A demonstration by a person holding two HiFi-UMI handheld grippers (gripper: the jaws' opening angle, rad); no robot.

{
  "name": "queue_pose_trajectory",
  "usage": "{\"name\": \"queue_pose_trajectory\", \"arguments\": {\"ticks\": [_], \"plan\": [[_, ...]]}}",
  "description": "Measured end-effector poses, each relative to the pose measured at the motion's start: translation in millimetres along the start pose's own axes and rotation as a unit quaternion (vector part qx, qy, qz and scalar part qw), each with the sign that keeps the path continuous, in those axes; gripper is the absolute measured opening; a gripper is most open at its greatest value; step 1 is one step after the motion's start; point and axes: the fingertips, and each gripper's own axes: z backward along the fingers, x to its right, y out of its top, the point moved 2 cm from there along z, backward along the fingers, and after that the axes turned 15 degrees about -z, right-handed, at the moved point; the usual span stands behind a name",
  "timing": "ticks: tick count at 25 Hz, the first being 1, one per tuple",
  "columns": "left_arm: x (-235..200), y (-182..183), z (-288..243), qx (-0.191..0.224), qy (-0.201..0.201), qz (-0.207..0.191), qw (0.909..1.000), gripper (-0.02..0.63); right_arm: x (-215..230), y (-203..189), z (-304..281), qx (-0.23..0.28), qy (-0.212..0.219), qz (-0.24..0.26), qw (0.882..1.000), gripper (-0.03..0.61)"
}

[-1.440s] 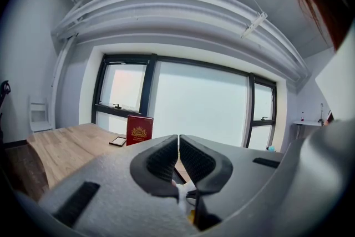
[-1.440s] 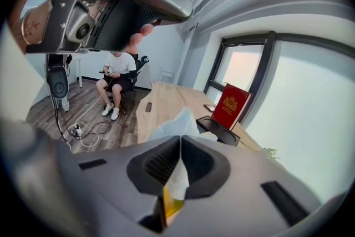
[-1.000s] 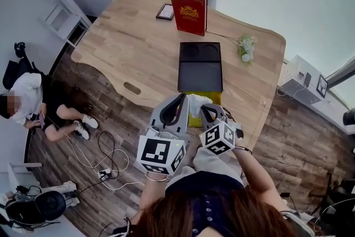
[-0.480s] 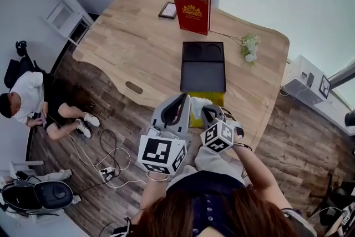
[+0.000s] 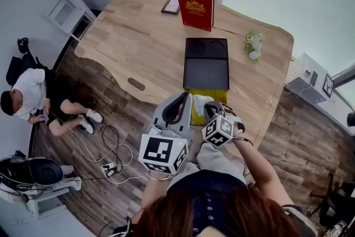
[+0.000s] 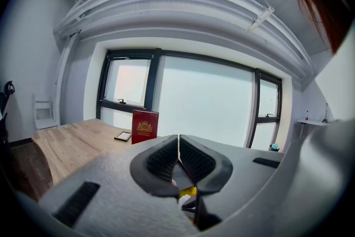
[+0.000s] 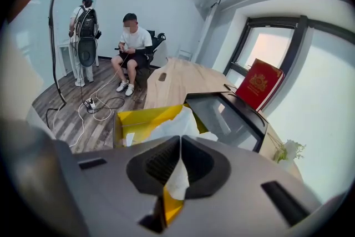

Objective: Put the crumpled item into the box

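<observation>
Pinching the white crumpled paper [image 7: 166,127] btwn right gripper [image 7: 180,159] fingers, the person is holding it over the yellow box [image 7: 138,120] just beyond the fingertips. Left gripper [image 6: 178,148] fingers are pressing together, empty. Next, prob.: lowering the paper in, then spreading the fingers.

Wooden table [image 5: 138,41] carries red book [image 5: 195,6], black tray [image 5: 206,64], flowers [image 5: 252,46], yellow box [image 5: 195,117].

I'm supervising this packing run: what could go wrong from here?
1. The right claw pinches only a thin fold of the crumpled paper; it may slip or tear.
2. The yellow box seems near the table edge; pushing down could tip it.
</observation>
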Motion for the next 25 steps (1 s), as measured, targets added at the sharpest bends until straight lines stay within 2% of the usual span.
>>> {"name": "queue_pose_trajectory", "arguments": {"ticks": [25], "plan": [[-12, -13, 7, -0.024, 0.019, 0.004, 0.9995, 0.032, -4, -21, -40, -0.073, 0.007, 0.019, 0.997, 0.031]]}}
